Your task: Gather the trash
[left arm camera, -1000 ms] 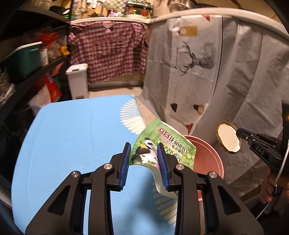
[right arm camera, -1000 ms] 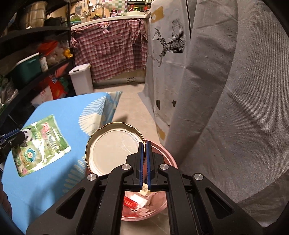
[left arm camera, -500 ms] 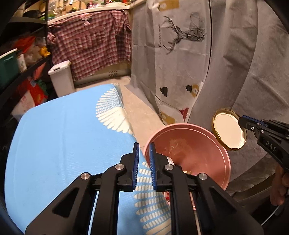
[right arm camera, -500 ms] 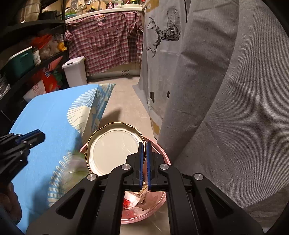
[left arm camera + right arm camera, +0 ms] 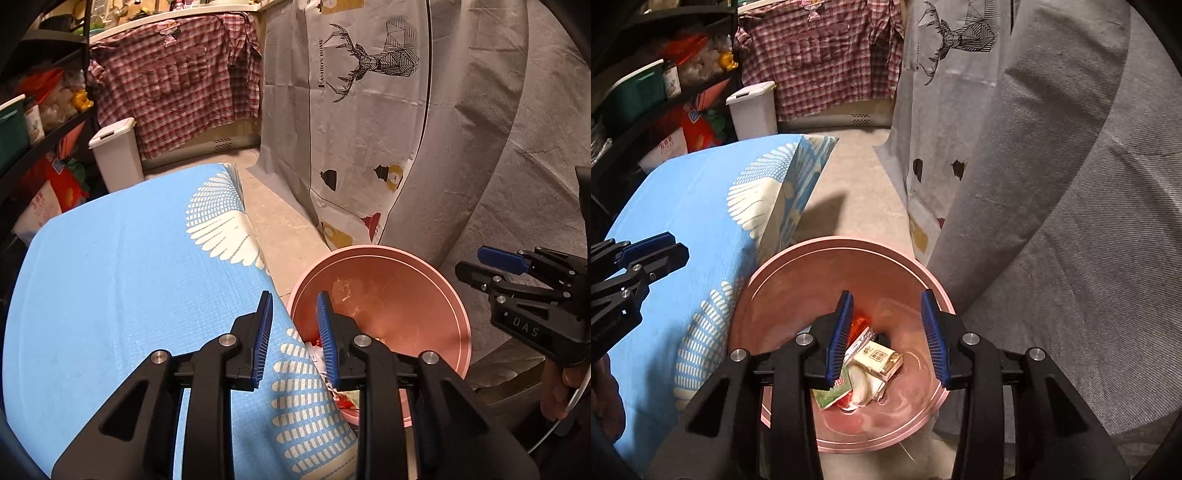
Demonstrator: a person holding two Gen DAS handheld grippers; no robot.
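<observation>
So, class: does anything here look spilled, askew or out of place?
Nothing stands out. The trash lies inside the pink bin, with none seen on the floor around it. Both the left tool and the right tool are open and empty, and the blue tablecloth lies flat.

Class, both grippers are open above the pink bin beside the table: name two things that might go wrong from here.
1. The pink bin stands tight against the blue tablecloth; a sideways knock from the left gripper might tip it.
2. The right gripper hangs inside the rim; lifting carelessly might catch it.
</observation>
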